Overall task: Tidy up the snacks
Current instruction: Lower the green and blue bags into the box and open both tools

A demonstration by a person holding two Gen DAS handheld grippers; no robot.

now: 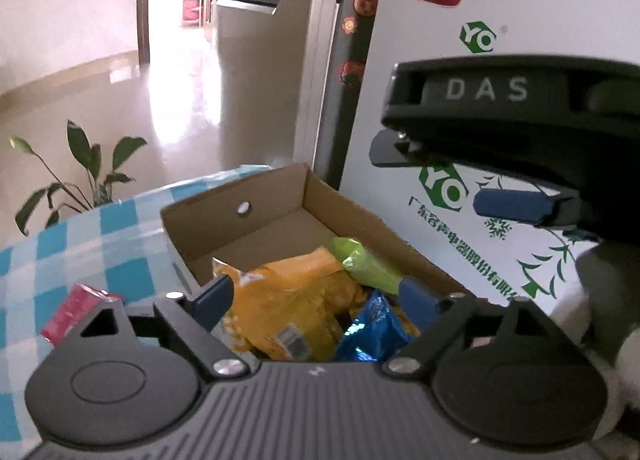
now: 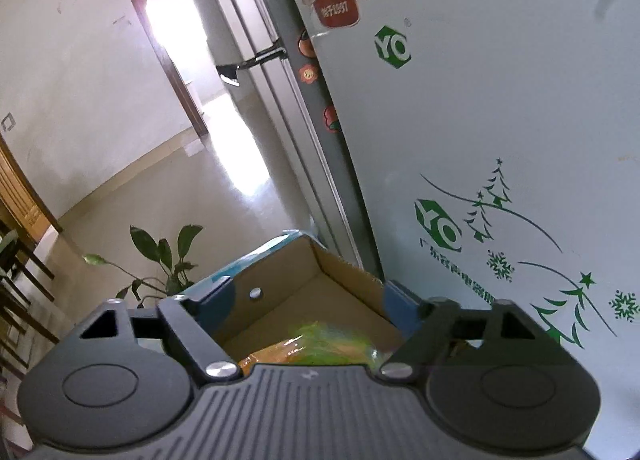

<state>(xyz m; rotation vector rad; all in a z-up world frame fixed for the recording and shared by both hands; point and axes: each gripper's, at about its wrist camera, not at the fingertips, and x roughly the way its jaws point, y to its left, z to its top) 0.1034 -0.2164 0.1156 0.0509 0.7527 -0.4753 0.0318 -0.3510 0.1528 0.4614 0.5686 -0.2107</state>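
An open cardboard box [image 1: 276, 215] stands on a blue-checked tablecloth. It holds a yellow snack bag [image 1: 292, 300], a green bag [image 1: 364, 260] and a blue foil bag [image 1: 372, 328]. My left gripper [image 1: 316, 296] is open and empty, its blue fingertips above the near end of the box. A pink snack box [image 1: 76, 312] lies on the cloth to the left. My right gripper [image 2: 308, 300] is open and empty over the same box [image 2: 304, 288], above the green bag [image 2: 332, 344] and the yellow bag [image 2: 268, 360]. The right gripper [image 1: 516, 203] also shows in the left wrist view, higher and to the right.
A white freezer with green logos [image 1: 500, 19] [image 2: 500, 119] stands right behind the box. A grey fridge [image 1: 272, 59] stands further back. A potted plant [image 1: 88, 171] [image 2: 168, 264] is beyond the table edge. Wooden chairs [image 2: 16, 280] stand at the far left.
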